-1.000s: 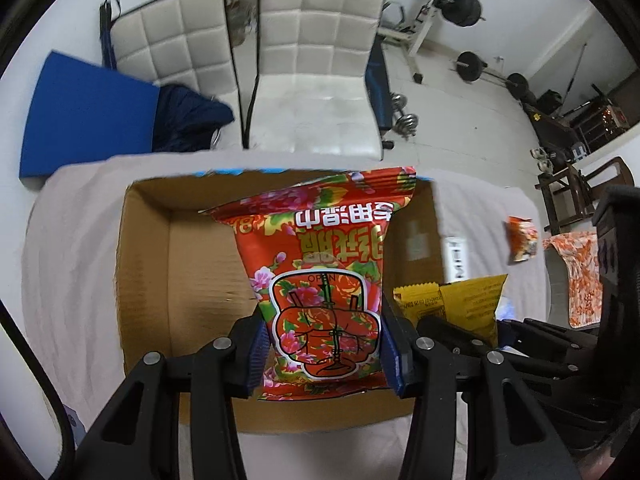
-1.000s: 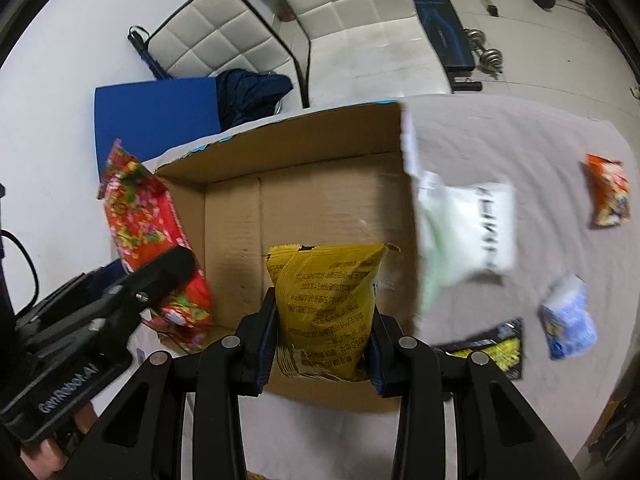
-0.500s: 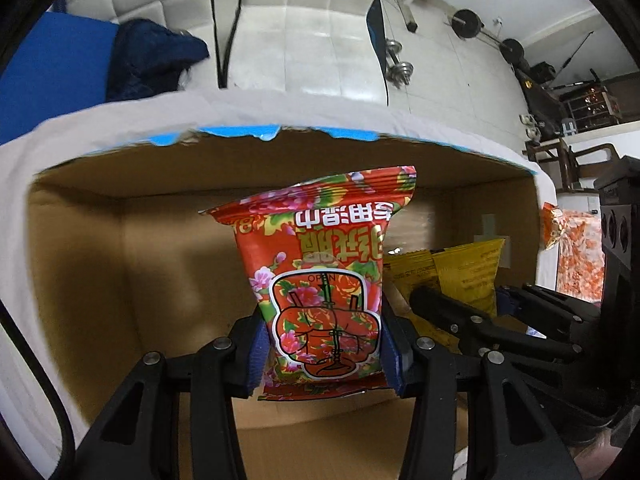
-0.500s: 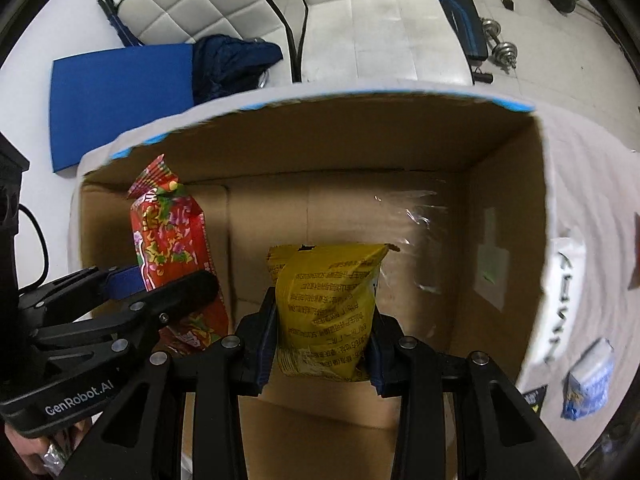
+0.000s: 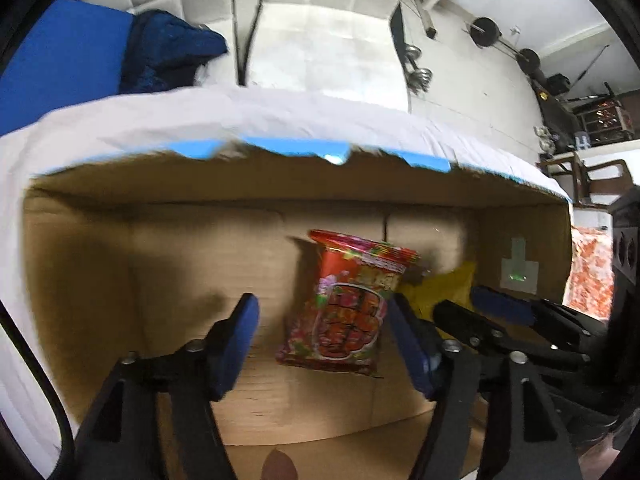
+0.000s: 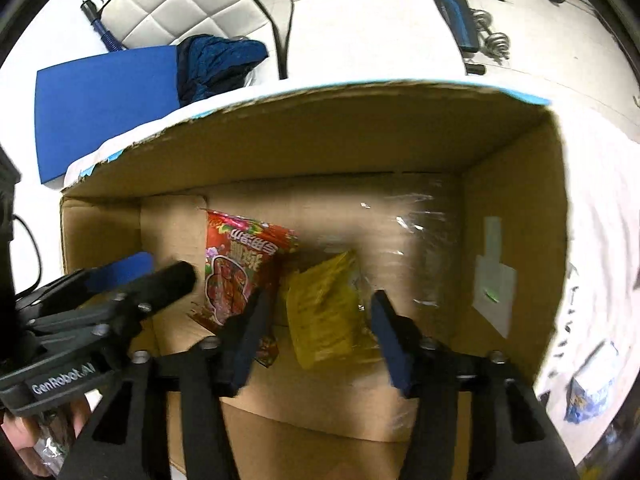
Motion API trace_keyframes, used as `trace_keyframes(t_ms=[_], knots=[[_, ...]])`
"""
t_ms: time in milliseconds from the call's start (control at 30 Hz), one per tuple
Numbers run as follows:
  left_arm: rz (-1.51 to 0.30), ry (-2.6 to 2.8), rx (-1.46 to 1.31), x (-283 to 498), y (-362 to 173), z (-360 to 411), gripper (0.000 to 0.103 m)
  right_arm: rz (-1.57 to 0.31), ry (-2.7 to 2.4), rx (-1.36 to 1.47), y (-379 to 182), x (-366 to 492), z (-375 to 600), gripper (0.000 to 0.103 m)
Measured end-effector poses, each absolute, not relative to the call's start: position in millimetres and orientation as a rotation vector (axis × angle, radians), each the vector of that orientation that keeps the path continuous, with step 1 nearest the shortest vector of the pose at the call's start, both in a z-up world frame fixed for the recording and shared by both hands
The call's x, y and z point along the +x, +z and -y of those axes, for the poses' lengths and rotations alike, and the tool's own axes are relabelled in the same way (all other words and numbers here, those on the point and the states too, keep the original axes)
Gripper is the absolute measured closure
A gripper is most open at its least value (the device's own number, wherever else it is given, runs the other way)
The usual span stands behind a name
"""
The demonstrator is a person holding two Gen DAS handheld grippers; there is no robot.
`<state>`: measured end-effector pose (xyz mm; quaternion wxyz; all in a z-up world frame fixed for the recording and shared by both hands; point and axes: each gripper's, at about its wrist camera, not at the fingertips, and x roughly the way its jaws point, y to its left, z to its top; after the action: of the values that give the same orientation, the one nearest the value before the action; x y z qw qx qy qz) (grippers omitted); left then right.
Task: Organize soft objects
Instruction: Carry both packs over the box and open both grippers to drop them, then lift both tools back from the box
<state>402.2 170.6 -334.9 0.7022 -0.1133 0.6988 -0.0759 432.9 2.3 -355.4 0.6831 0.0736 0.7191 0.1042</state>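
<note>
A red flowered snack packet (image 5: 348, 304) is loose inside the open cardboard box (image 5: 120, 248), blurred, ahead of my open left gripper (image 5: 324, 332). It also shows in the right wrist view (image 6: 236, 268). A yellow snack packet (image 6: 324, 316) is loose in the box (image 6: 516, 184) beside the red one, ahead of my open right gripper (image 6: 316, 324). Its yellow edge shows in the left wrist view (image 5: 444, 288). Both grippers hang over the box, side by side, and hold nothing.
The box sits on a table with a white cloth (image 5: 280, 116). A blue-white packet (image 6: 592, 384) lies on the cloth (image 6: 600, 208) right of the box. White padded chairs (image 5: 320, 40), a blue mat (image 6: 104, 100) and gym weights (image 5: 486, 30) stand beyond.
Both grippers opened and let go of their packets. The red and yellow packets dropped away from the fingers into the box.
</note>
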Motion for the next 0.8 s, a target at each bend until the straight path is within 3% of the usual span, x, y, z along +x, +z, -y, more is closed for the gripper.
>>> trace_keyframes(t_ms=[100,133,167,200,800], knots=[[-1.510,-0.117,-0.218,396.3,-321.1,-177.1,0.016,-1.615,0.234,0.170,-346.8,428.4,0.4,0.036],[-1.491,-0.097,-0.200,393.2,-314.6,-178.9,0.011,-1.609,0.237,0.156,-342.1,424.3,-1.5,0.027],[-1.476,-0.085,-0.191,391.2,-310.6,-180.7,0.007,-1.603,0.243,0.142,-337.7,421.0,-4.4,0.008],[-1.458,-0.075,-0.181,387.5,-305.6,-182.0,0.006,-1.593,0.232,0.115,-332.8,417.1,-7.9,0.000],[-1.259,-0.007,-0.126,303.6,-228.4,-175.5,0.004,-1.437,0.145,0.011,-264.7,315.5,-6.7,0.000]])
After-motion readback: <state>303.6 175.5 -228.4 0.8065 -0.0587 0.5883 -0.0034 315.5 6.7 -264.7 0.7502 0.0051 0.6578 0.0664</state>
